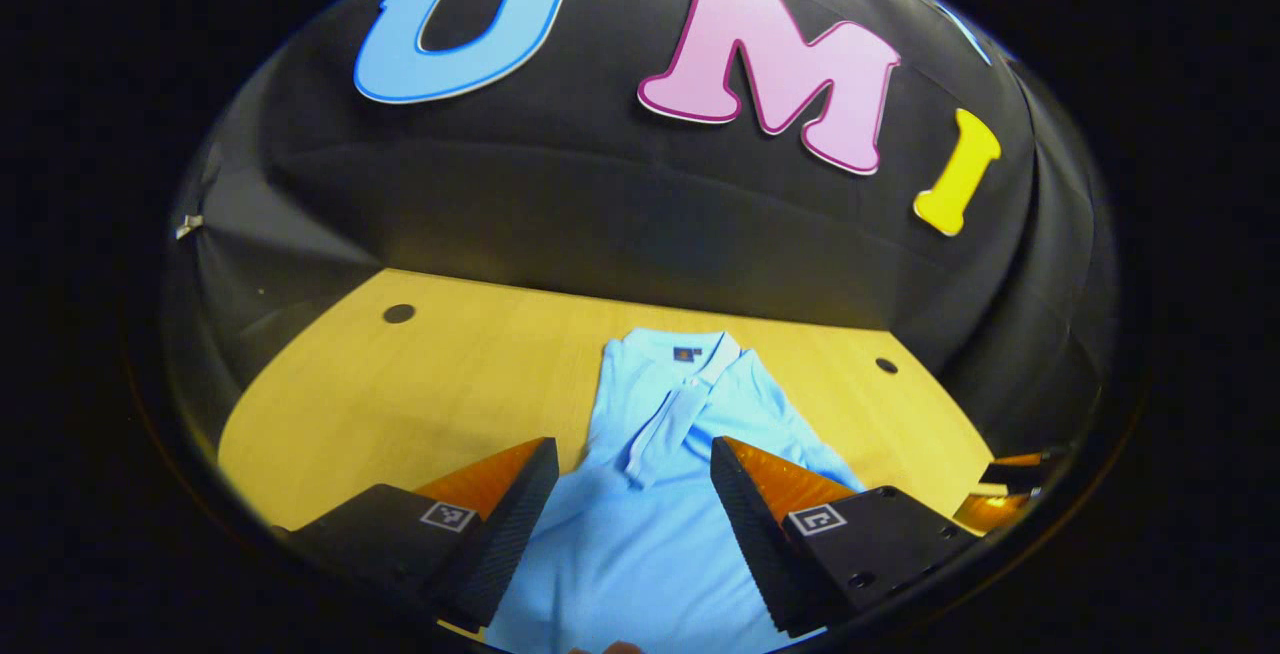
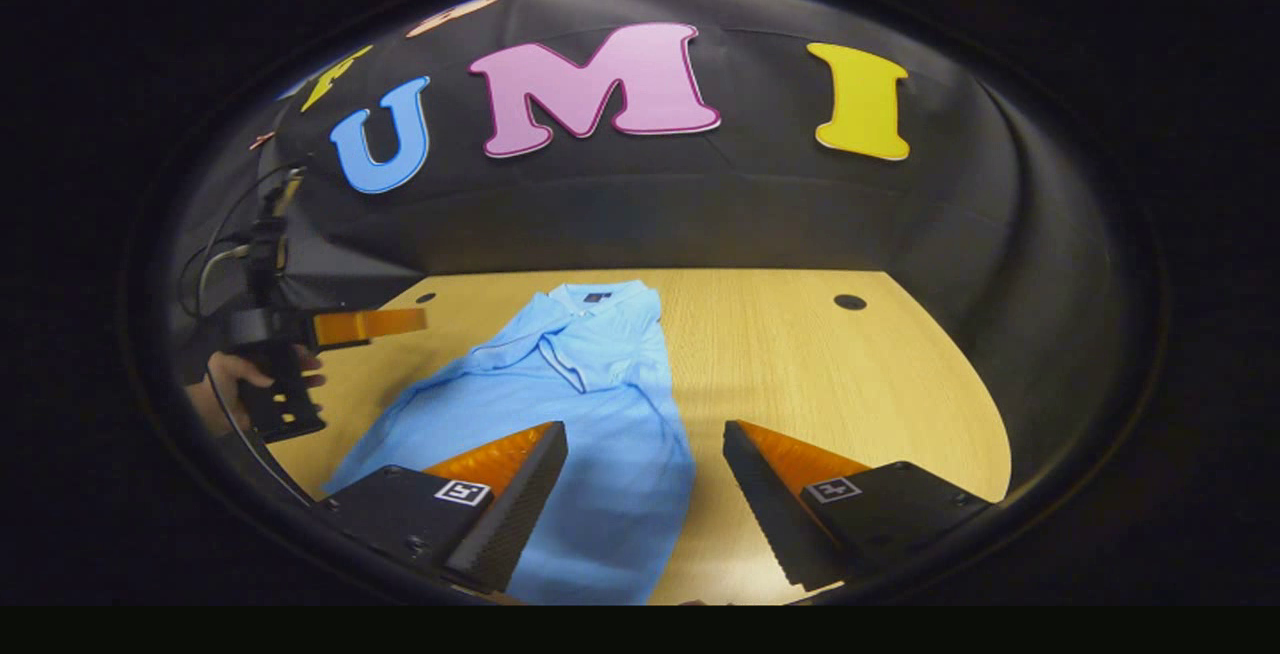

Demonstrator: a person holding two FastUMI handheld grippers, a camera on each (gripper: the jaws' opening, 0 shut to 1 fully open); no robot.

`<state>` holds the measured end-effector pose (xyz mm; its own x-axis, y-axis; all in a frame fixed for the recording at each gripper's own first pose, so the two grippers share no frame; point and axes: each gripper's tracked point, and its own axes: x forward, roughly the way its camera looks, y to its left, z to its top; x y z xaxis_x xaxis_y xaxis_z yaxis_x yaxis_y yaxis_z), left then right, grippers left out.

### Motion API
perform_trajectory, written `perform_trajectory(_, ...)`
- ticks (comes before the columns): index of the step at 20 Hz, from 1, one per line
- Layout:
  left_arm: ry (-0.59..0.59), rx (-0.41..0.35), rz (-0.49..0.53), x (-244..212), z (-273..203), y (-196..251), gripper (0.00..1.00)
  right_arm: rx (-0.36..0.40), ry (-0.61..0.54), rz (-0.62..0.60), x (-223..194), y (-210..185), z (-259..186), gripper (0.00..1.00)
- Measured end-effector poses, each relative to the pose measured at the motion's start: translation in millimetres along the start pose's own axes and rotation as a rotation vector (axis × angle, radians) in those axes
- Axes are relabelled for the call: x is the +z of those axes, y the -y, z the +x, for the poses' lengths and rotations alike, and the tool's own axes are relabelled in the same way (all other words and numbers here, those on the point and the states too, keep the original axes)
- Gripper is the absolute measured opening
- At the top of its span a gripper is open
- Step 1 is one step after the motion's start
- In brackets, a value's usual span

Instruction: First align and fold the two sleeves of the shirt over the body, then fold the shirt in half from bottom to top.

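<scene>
This is a recording booth, a staged test setup and no lived-in room. A black cloth wall drapes round the back from 9 o'clock over to 3 o'clock, creased and hanging loose. In front of it sits a pale wooden table with round cable holes like an office desk. At 9 o'clock in the right gripper view, loose cables loop off a hand-held rig.

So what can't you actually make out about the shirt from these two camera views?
- Shirt hem: cut off by the bottom edge in the left gripper view.
- Collar tag: too small to read in the right gripper view.
- Shirt's near corners: covered by the right gripper fingers.
</scene>
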<state>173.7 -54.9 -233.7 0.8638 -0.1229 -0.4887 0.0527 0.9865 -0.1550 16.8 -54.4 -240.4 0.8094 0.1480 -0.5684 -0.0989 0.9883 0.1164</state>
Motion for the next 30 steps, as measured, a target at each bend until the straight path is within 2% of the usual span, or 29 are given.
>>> perform_trajectory(4, -0.092, 0.008, 0.041, -70, -80, -19, 0.97, -0.022, -0.071, 0.030, -47, -12, -30, 0.98)
perform_trajectory(7, -0.162, 0.022, 0.075, -116, -116, -31, 0.97, -0.050, -0.128, 0.053, -84, -17, -49, 0.98)
perform_trajectory(14, -0.283, 0.079, 0.115, -194, -141, -55, 0.98, -0.100, -0.230, 0.055, -153, -28, -67, 0.99)
perform_trajectory(19, -0.370, 0.078, 0.146, -235, -150, -54, 0.98, -0.130, -0.292, 0.072, -183, -29, -67, 0.99)
perform_trajectory(21, -0.358, 0.059, 0.144, -234, -148, -49, 0.99, -0.143, -0.287, 0.044, -182, -28, -67, 0.98)
perform_trajectory(22, -0.351, 0.057, 0.148, -234, -147, -48, 0.95, -0.148, -0.285, 0.025, -184, -29, -64, 0.99)
perform_trajectory(23, -0.352, 0.048, 0.146, -235, -143, -46, 0.93, -0.150, -0.280, 0.010, -184, -29, -64, 0.92)
perform_trajectory(24, -0.343, 0.039, 0.157, -232, -143, -41, 0.92, -0.144, -0.283, 0.012, -186, -31, -63, 0.99)
perform_trajectory(25, -0.351, 0.028, 0.161, -235, -143, -38, 0.88, -0.146, -0.278, 0.013, -183, -33, -65, 0.96)
perform_trajectory(26, -0.348, 0.020, 0.166, -237, -143, -35, 0.78, -0.140, -0.288, 0.015, -184, -32, -64, 0.87)
perform_trajectory(27, -0.352, 0.016, 0.169, -238, -144, -30, 0.68, -0.133, -0.286, 0.015, -183, -34, -63, 0.89)
perform_trajectory(29, -0.349, 0.011, 0.182, -239, -146, -20, 0.39, -0.134, -0.292, 0.026, -183, -34, -60, 0.44)
perform_trajectory(30, -0.345, 0.010, 0.191, -240, -146, -16, 0.25, -0.117, -0.296, 0.024, -182, -38, -58, 0.36)
